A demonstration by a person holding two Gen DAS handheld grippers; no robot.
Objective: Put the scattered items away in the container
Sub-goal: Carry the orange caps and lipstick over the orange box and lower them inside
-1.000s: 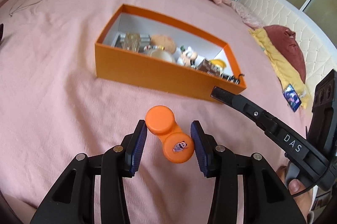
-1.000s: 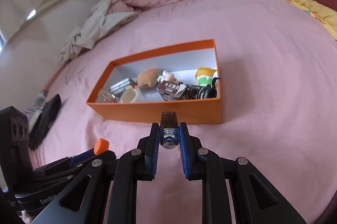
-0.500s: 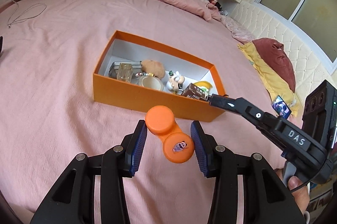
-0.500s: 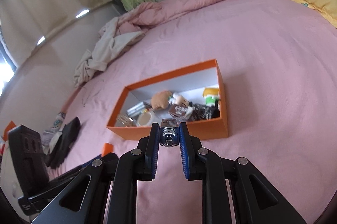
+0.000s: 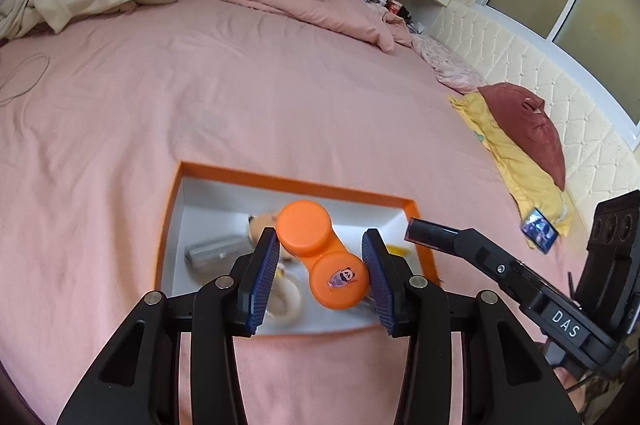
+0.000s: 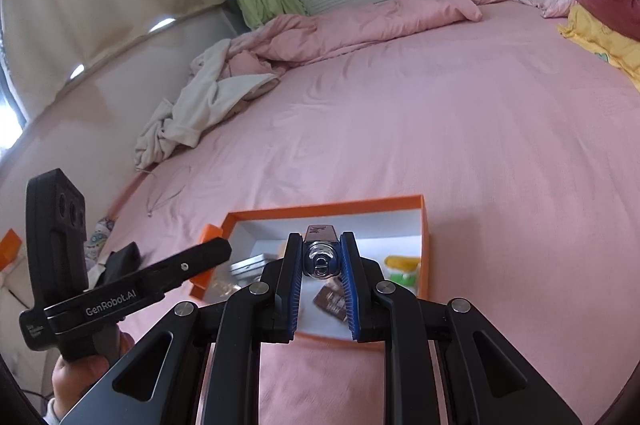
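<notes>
Carrying: you have both grippers loaded and poised over the orange box (image 5: 298, 183) on the pink bedspread (image 5: 240, 97).
Left gripper (image 5: 320, 261): clenched on the orange lens case (image 5: 322, 257), a two-lobed piece held crosswise between the blue pads (image 5: 264, 269); it hangs above the box interior.
Right gripper (image 6: 320, 261): closed tight on a small silver lighter (image 6: 320, 253), gripped by its sides and pointing toward the box's open top.
Risk, lens case: your pads seem to catch only its narrow waist and one lobe, so it could pivot or slip out early; release it low.
Risk, lighter: it looks smooth and slim, so a tilt of your wrist could let it slide forward and land on the bedspread instead of inside.
Risk, collision: your two grippers sit close together over the same opening, and lowering both at once could knock them together or nudge the box wall.
Box contents: already there are a metal tin (image 5: 216, 251), a brown plush toy (image 5: 262, 223), a white ring-shaped item (image 5: 286, 301), a yellow and green toy (image 6: 402, 267) and a dark brown packet (image 6: 332, 301); parts are blurred.
Free space: the far white floor of the box looks bare, likely your best drop spot.
</notes>
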